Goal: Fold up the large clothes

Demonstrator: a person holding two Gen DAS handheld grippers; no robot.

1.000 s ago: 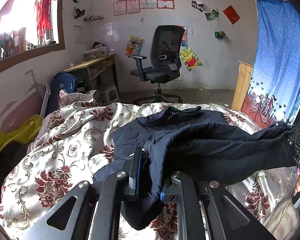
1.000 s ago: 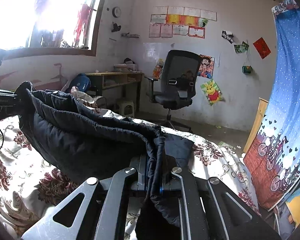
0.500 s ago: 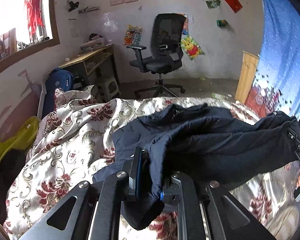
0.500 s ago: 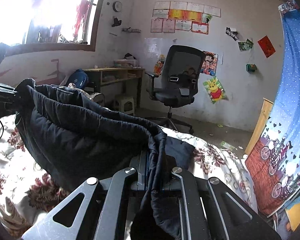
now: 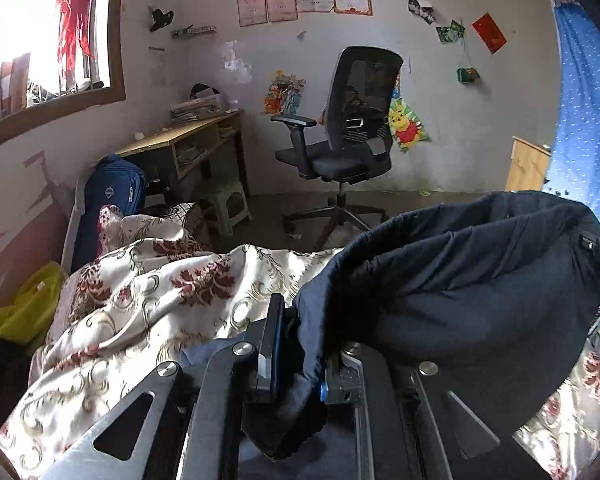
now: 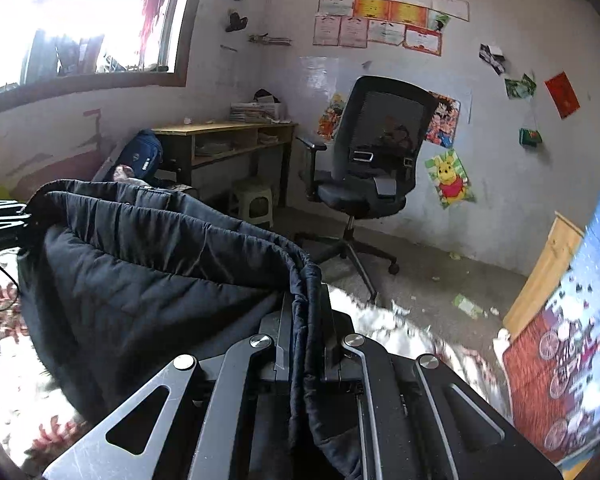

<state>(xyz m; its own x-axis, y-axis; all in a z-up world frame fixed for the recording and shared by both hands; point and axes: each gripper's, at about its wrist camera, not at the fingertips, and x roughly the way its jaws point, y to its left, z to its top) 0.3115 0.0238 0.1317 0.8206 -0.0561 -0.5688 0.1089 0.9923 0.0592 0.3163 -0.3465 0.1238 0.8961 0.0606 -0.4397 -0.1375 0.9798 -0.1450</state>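
Hiding bedspread (image 5: 148, 300): dark quilted garment (image 5: 460, 292)

Bed (image 5: 72, 236): floral quilt (image 5: 148, 304) spread rumpled, yellow cloth (image 5: 32, 312) beside.

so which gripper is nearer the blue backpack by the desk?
Left. The left gripper, shut on the dark jacket, sits on the side toward the blue backpack; the right gripper grips the jacket's opposite end, farther away.

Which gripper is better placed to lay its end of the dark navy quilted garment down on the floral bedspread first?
Left, probably. The left gripper clamps the dark navy quilted garment directly above the floral bedspread; the right gripper holds its end near the bed's edge, floor beyond.
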